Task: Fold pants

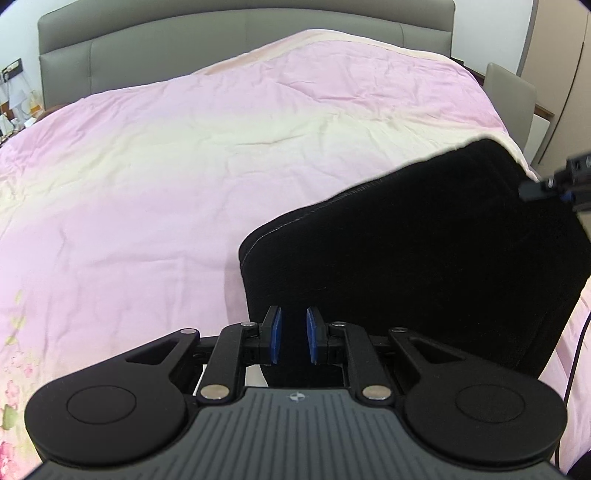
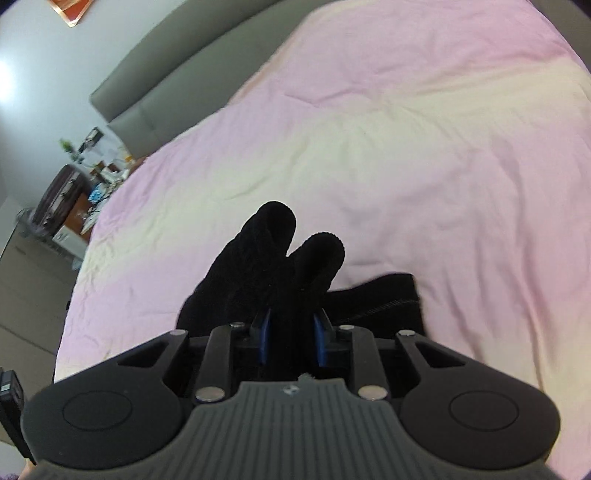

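both grippers hold the black pants (image 1: 424, 240) lifted above the pink bedspread (image 1: 166, 166): left gripper (image 1: 293, 338) and right gripper (image 2: 291, 338) each clamp fabric. seems mid-fold; next, lay it flat on the bedspread.

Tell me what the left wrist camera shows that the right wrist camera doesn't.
Only the left wrist view shows the black pants as a broad flat panel with a stitched edge, the right claw at their far corner, and a chair. Only the right wrist view shows bunched folds sticking up and a cluttered side table. Both show the pink bedspread, grey headboard, and fabric between blue pads.
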A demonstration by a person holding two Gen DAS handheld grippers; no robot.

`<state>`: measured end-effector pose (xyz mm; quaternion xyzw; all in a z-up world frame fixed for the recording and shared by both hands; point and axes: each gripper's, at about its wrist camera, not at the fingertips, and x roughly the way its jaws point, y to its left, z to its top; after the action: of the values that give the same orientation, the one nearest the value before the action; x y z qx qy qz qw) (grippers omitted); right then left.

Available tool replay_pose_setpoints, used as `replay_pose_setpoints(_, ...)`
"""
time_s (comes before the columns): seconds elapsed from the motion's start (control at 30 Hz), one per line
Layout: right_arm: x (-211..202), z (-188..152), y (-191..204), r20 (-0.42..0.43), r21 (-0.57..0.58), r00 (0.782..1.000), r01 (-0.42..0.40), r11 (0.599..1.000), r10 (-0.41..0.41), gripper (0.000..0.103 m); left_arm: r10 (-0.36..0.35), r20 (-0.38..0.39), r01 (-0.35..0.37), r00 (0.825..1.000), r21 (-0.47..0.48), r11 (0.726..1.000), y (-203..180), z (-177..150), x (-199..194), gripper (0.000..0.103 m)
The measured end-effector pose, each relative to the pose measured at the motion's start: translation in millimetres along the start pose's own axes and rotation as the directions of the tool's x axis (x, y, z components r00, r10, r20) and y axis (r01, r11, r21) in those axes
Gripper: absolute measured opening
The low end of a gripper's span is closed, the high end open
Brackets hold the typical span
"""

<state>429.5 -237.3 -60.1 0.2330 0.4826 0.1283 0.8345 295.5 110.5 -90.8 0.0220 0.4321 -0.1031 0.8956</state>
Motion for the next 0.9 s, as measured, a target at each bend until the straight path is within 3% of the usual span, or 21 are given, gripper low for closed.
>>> replay_pose_setpoints(0.13, 23, -22, -56, -0.043, 0.122, 0.999, 0.031, 0.992, -0.026, 0.020, -0.034, 0.001, 0.034, 0.999, 0.000, 0.999, -8, 2, 19, 0.016)
replay_pose_setpoints(0.27, 42, -29, -73, -0.039, 0.146, 0.998, 0.045, 0.988, -0.040, 0.020, -0.032, -0.004, 0.032, 0.999, -0.025, 0.999, -5, 9, 41, 0.016)
replay_pose_setpoints(0.43, 65, -26, -64, -0.070, 0.013, 0.989, 0.133, 0.991, -0.132, 0.026, 0.014, -0.088, -0.018, 0.996, -0.037, 0.999, -9, 16, 83, 0.017)
replay_pose_setpoints(0.57, 74, -25, -67, -0.086, -0.016, 0.985, 0.148, 0.989, -0.149, 0.030, 0.061, -0.140, -0.064, 0.988, -0.019, 0.998, -12, 17, 103, 0.017)
replay_pose_setpoints(0.77, 56, -29, -43, -0.032, -0.175, 0.978, 0.197, 0.965, -0.205, 0.037, 0.150, -0.143, -0.138, 0.978, 0.091, 0.986, -22, 15, 79, 0.018)
replay_pose_setpoints(0.9, 25, -43, -17, 0.064, -0.343, 0.968, 0.248, 0.906, -0.241, 0.043, 0.168, -0.134, -0.151, 0.977, 0.127, 0.980, -27, 5, 54, 0.018)
